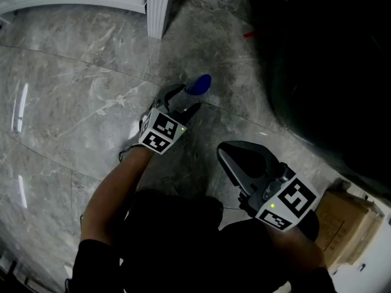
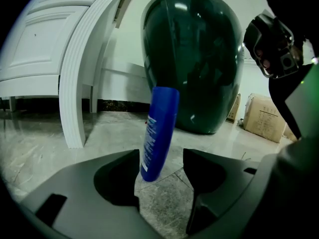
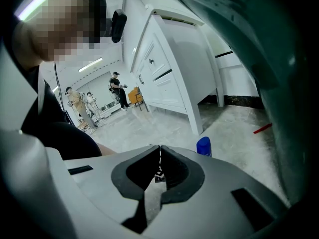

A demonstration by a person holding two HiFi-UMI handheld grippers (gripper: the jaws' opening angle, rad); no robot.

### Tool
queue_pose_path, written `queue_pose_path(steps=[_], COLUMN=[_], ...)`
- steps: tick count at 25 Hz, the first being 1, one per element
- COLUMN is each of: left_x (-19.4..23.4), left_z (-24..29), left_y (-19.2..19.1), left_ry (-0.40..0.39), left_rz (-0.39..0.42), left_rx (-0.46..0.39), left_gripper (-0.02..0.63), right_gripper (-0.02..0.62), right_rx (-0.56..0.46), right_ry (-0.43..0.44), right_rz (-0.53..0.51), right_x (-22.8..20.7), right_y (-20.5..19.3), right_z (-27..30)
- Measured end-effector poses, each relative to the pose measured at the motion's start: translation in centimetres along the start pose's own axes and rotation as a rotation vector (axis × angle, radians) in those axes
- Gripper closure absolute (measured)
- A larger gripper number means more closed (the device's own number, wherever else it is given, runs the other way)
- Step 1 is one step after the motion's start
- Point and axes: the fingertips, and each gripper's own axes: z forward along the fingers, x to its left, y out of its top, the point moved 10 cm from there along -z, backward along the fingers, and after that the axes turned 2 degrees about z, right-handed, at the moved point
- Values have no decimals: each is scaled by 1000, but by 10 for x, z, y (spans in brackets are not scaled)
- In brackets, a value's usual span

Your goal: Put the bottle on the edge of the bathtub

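Note:
A blue bottle [image 1: 199,85] [image 2: 158,133] stands on the grey marble floor, leaning a little to the right in the left gripper view. My left gripper [image 1: 185,98] [image 2: 161,171] is open around its base: the bottle is close by the left jaw and a clear gap separates it from the right jaw. The dark green bathtub [image 2: 194,59] [image 1: 330,60] rises behind the bottle. My right gripper [image 1: 224,152] [image 3: 159,151] hangs nearer to me with its jaw tips together and nothing between them. The bottle's top [image 3: 204,146] shows just beyond it.
A white fluted column and cabinet [image 1: 160,5] [image 2: 75,98] stand at the left behind the bottle. A cardboard box [image 1: 342,215] [image 2: 261,116] sits beside the tub. A small red object [image 1: 247,35] [image 3: 262,129] lies on the floor by the tub. People stand far off [image 3: 117,86].

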Motion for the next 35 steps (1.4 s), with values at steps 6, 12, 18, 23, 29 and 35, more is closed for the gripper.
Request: queue_pose_path(steps=[6,12,18,23,29,35], left_x=[4,4,5,10,6,6], left_z=[-3,9,9,3,1,-8], left_y=[9,25,22,19,17,19], left_ry=[1,18,17,31,-1,-5], left_rz=[16,86,46,16,6,9], left_rx=[-2,11,-9,-13,-8,-8], left_gripper=[351,419,439,448,451,434], right_gripper=[566,566,566,566,566,566], right_rx=[4,7,10,-15,-1,2], right_ry=[-19,-16,-10,-5,-20,-21], right_rz=[-4,11,31,46,38,13], right_x=[3,7,7,3,-1,0], right_y=[0,1,-5,2,1,2], right_z=[-4,-1,1,-2,2,6])
